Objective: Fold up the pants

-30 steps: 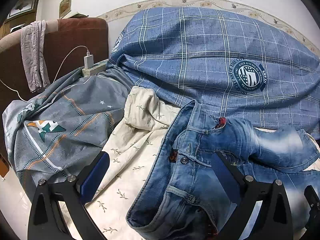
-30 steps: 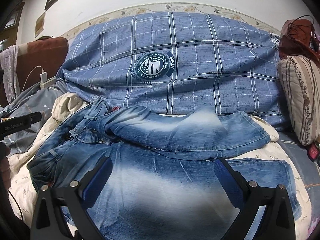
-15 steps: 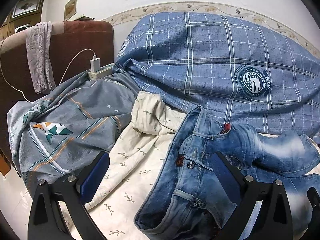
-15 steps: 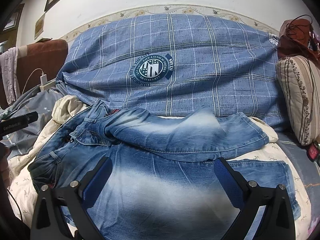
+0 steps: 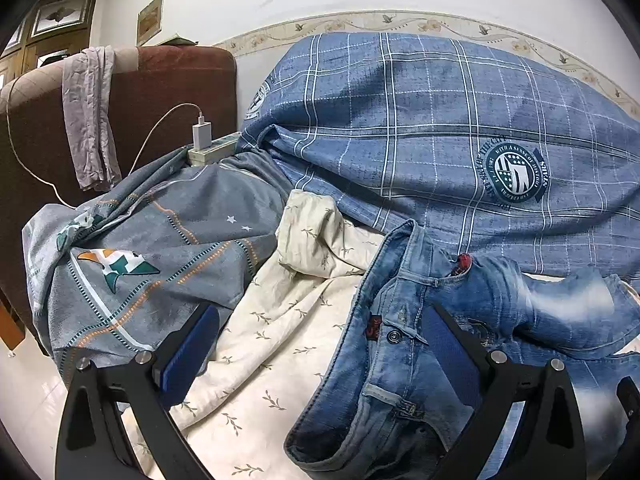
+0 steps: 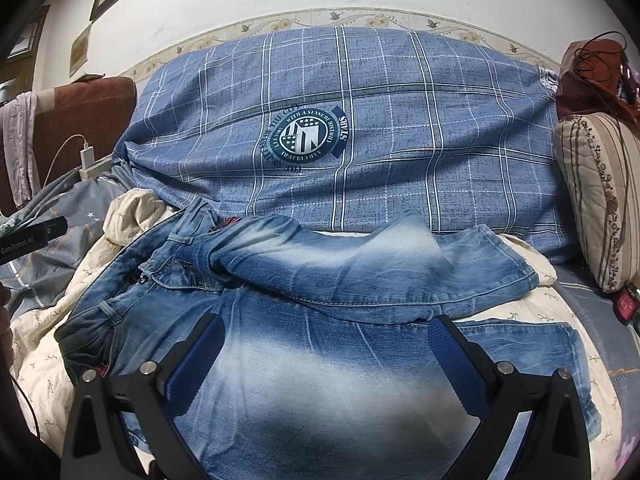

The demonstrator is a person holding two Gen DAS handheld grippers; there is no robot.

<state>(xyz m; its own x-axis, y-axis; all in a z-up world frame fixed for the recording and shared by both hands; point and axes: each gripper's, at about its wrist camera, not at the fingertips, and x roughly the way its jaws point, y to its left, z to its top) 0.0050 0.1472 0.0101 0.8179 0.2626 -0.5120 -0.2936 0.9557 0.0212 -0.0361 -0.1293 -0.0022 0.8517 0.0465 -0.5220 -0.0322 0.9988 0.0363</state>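
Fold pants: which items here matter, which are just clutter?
Job:
jeans
left gripper, jaws open
right gripper, jaws open

Clutter:
blue plaid duvet
grey patterned bedding
charger in power strip
striped cushion

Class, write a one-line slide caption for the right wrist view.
Open right gripper over jeans spread on a bed, plaid quilt behind.

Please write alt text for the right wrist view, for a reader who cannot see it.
Faded blue jeans lie spread on a cream sheet, one leg crossing behind the other, in front of a blue plaid duvet. The right gripper hovers over the near leg with its jaws wide open, holding nothing.
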